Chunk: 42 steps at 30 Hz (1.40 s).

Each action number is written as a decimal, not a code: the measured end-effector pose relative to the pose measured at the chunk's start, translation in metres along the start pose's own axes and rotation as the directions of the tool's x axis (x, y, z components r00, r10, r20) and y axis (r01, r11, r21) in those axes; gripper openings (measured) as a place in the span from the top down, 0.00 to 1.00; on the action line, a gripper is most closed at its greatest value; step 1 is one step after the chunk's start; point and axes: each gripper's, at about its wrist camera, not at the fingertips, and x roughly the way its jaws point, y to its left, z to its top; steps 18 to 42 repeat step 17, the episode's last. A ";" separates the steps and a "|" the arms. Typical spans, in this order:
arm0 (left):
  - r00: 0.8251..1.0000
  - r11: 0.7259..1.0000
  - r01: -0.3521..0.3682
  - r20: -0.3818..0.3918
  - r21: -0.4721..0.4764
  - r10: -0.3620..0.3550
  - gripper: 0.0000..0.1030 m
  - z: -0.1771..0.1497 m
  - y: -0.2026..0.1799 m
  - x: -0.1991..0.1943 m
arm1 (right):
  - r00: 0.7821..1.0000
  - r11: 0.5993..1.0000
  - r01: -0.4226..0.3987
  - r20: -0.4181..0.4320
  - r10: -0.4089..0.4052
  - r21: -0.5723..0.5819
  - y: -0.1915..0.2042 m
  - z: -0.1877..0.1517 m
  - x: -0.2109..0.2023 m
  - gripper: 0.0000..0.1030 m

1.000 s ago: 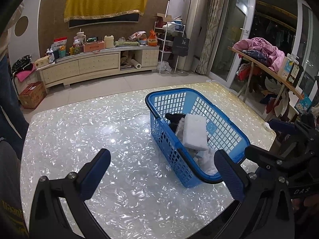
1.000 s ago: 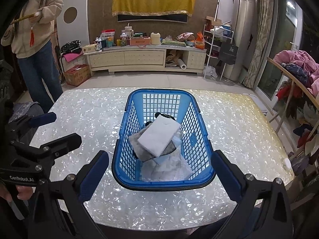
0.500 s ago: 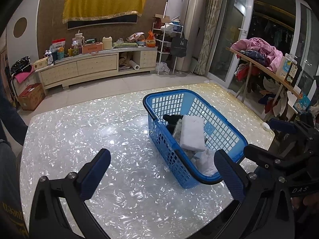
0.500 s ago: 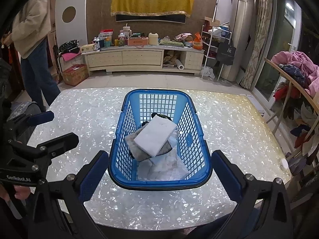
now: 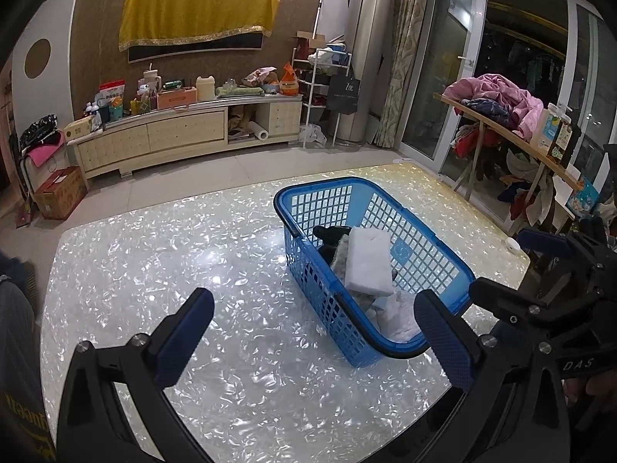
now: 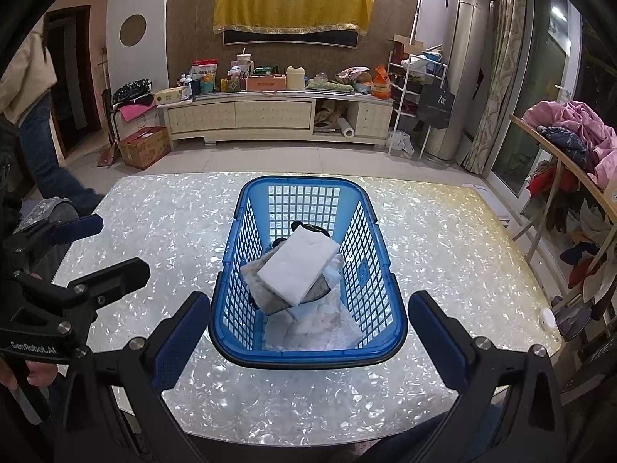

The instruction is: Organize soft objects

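both grippers have eased back from the blue basket (image 6: 308,270) over the last second: in the right wrist view the basket sits a little farther ahead of the fingers than it did, and the bystander at far left has nearly walked out of view. in the left wrist view the basket has slid slightly toward the far side of the right-hand finger. nothing inside it has shifted. the white foam pad (image 6: 299,266) lies tilted on top of a grey cloth (image 6: 256,281), with a black soft item (image 5: 327,233) behind and crumpled white cloth (image 6: 308,328) at the near end. that suggests the sorting is done or nearly so.

the right gripper (image 6: 308,343) has its fingers spread wide, holding nothing, the basket's near rim between them. the left gripper (image 5: 312,339) is likewise wide apart and empty, hovering over the pearly table (image 5: 154,262), basket just ahead of its right finger.
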 end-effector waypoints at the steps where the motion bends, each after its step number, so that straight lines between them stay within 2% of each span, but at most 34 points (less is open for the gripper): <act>1: 1.000 1.000 0.000 0.002 0.001 0.000 0.00 0.000 -0.001 -0.001 | 1.000 1.000 0.002 0.001 -0.002 0.000 0.000 0.000 -0.001 0.00; 42: 1.000 1.000 0.012 0.005 0.008 -0.012 0.00 0.002 -0.004 -0.005 | 1.000 1.000 0.008 0.006 -0.008 -0.001 0.002 0.001 -0.002 0.00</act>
